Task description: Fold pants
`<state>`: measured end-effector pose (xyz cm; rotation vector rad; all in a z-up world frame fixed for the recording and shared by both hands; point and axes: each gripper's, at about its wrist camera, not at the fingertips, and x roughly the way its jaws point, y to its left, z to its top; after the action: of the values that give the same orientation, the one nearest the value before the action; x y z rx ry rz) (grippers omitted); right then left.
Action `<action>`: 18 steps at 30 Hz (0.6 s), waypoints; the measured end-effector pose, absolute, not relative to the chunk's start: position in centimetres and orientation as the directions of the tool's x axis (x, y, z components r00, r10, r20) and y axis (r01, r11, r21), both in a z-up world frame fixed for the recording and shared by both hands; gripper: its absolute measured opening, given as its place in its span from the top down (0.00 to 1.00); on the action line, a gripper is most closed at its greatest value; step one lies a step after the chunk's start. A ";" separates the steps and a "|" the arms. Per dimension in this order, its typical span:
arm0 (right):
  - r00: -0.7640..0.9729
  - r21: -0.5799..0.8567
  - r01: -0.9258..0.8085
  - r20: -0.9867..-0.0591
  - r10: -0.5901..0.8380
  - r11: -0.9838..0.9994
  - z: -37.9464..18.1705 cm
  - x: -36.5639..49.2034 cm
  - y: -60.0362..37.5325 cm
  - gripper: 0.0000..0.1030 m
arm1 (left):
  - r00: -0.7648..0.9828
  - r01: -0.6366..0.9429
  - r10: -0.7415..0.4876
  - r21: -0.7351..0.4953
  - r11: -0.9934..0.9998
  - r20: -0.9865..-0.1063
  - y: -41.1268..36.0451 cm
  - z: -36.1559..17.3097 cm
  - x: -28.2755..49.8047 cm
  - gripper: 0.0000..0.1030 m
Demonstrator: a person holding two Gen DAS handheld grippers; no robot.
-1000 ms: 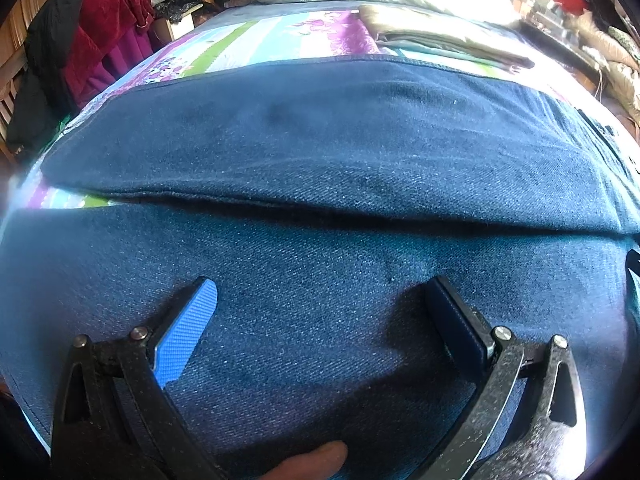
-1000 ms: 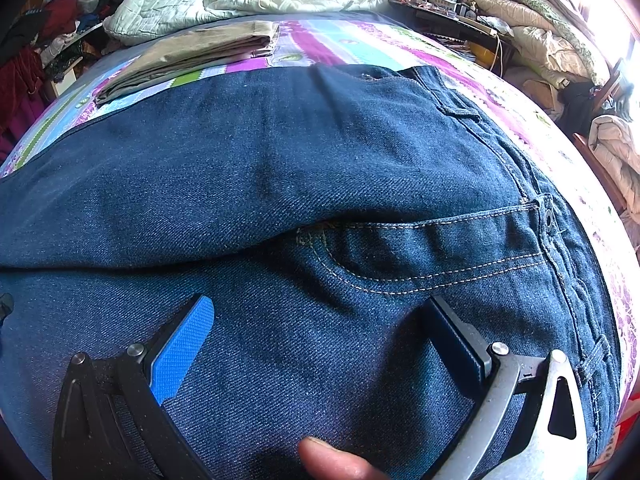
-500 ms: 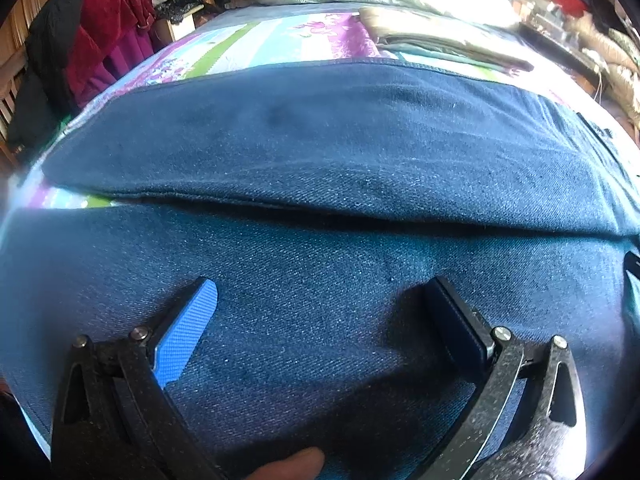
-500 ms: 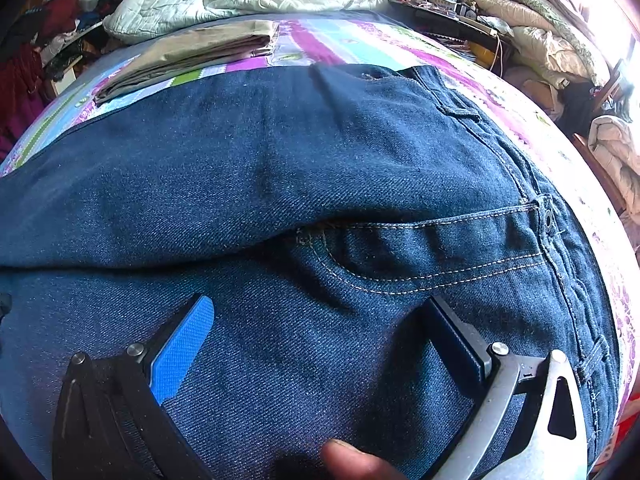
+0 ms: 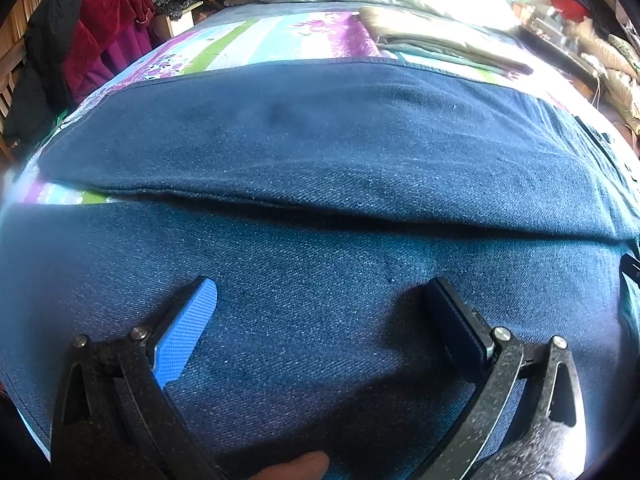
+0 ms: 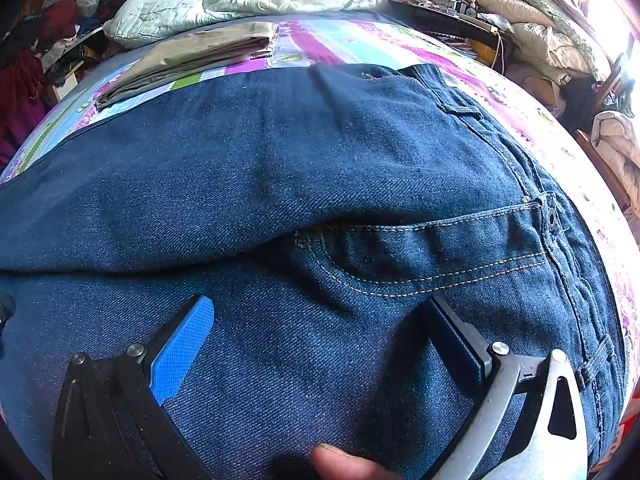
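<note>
Jeans (image 5: 320,152) lie spread flat on bed (image 5: 240,40), dark denim, legs side by side w/ a fold line running across btw them. Waist end sits on the right: fly, button (image 6: 552,216), pocket stitching and belt loops all show in right wrist view. Leg fabric fills left wrist view.

L gripper (image 5: 320,300) hovers low over near leg, jaws spread wide, nothing pinched. R gripper (image 6: 320,312) same, wide apart over hip area just below pocket seam, nothing held. A fingertip (image 6: 344,464) shows at bottom edge of each view.

Handling, my read: denim is thick, fairly heavy for cloth, soft but w/ some body; holds a crease, won't slip much on blue pads (image 6: 180,348). Not fragile. Waistband is multi-layer and bulky, so a wide jaw fits there. Flat mid-panel fabric is hard to pinch, better take an edge: near leg's outer seam for L, waistband/side seam near belt loop (image 6: 600,356) for R. Lifting both together should carry near leg over far one w/o sag.

Tan folded clothes (image 6: 192,56) lie well beyond, not touching.
</note>
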<state>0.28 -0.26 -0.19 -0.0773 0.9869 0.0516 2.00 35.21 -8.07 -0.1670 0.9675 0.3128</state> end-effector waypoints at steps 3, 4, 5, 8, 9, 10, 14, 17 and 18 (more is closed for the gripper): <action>0.551 -0.041 -0.079 -0.835 0.009 0.996 -0.2 0.3 -0.3 0.00 | 0.527 -0.334 0.186 -0.001 0.943 -0.829 35.2 -8.1 2.0 0.00; 0.551 -0.042 -0.079 -0.835 0.008 0.996 -0.2 0.2 -0.3 0.00 | 0.527 -0.334 0.186 -0.001 0.942 -0.829 35.2 -8.1 2.0 0.00; 0.551 -0.043 -0.079 -0.834 0.008 0.996 -0.2 0.2 -0.3 0.00 | 0.527 -0.334 0.186 -0.001 0.942 -0.829 35.2 -8.1 2.0 0.00; 0.551 -0.044 -0.079 -0.834 0.007 0.996 -0.2 0.2 -0.3 0.00 | 0.527 -0.334 0.188 0.001 0.942 -0.829 35.2 -8.0 2.0 0.00; 0.551 -0.044 -0.079 -0.834 0.007 0.996 -0.1 0.2 -0.3 0.00 | 0.527 -0.334 0.187 0.000 0.942 -0.829 35.2 -8.1 2.0 0.00; 0.551 -0.045 -0.079 -0.834 0.006 0.996 -0.1 0.2 -0.3 0.00 | 0.527 -0.334 0.186 -0.001 0.942 -0.829 35.2 -8.0 2.0 0.00; 0.552 -0.046 -0.080 -0.834 0.006 0.996 -0.1 0.1 -0.3 0.00 | 0.528 -0.335 0.185 -0.004 0.942 -0.829 35.2 -8.0 1.9 0.00; 0.552 -0.046 -0.080 -0.834 0.006 0.996 -0.1 0.1 -0.2 0.00 | 0.530 -0.335 0.181 -0.008 0.942 -0.828 35.3 -8.0 1.8 0.00; 0.552 -0.046 -0.080 -0.834 0.006 0.996 -0.1 0.1 -0.3 0.00 | 0.530 -0.335 0.180 -0.009 0.942 -0.828 35.3 -8.0 1.8 0.00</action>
<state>0.09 -0.26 -0.11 -0.0813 0.9854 0.0506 1.78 35.29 -7.99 -0.1752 0.9646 0.3095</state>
